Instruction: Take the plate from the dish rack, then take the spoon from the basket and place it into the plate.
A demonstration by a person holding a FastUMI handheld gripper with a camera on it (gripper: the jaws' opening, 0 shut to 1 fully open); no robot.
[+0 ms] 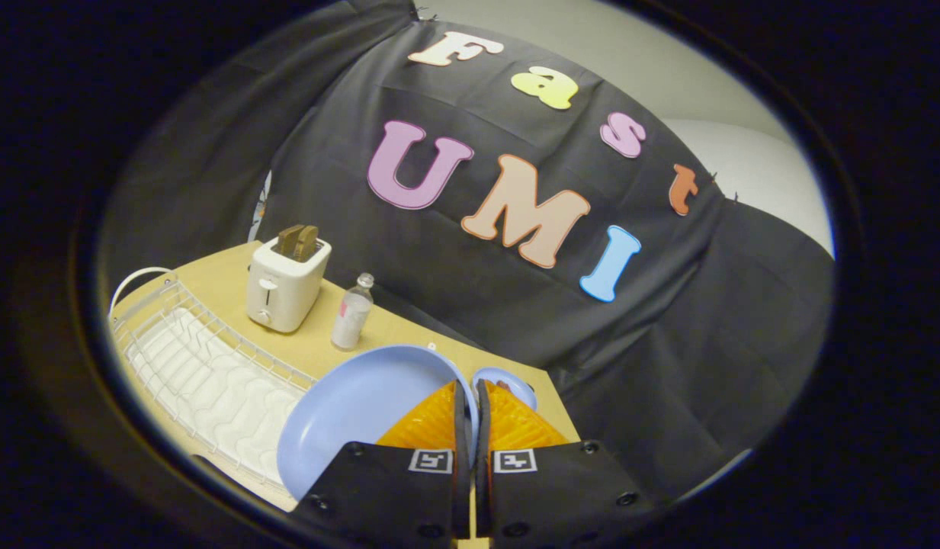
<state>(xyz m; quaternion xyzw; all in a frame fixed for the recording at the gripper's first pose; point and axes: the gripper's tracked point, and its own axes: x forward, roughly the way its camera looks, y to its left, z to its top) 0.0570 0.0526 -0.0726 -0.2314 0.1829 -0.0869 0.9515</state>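
Blue plate (355,412) upright, rim clamped between both fingers (428,427).

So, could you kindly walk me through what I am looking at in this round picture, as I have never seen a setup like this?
There is no robot here: a person carries a hand-held gripper, and a fisheye camera riding on it looks forward along its two fingers, which rise from the bottom of the picture. The fingers are pressed together on the rim of a light blue plate, so the plate is held edge-on, lifted over a wooden table. Beside the plate sits a white wire dish rack with a ribbed white tray. Beyond it stand a white toaster with two slices of bread and a small clear plastic bottle. Behind hangs the booth's black cloth wall.
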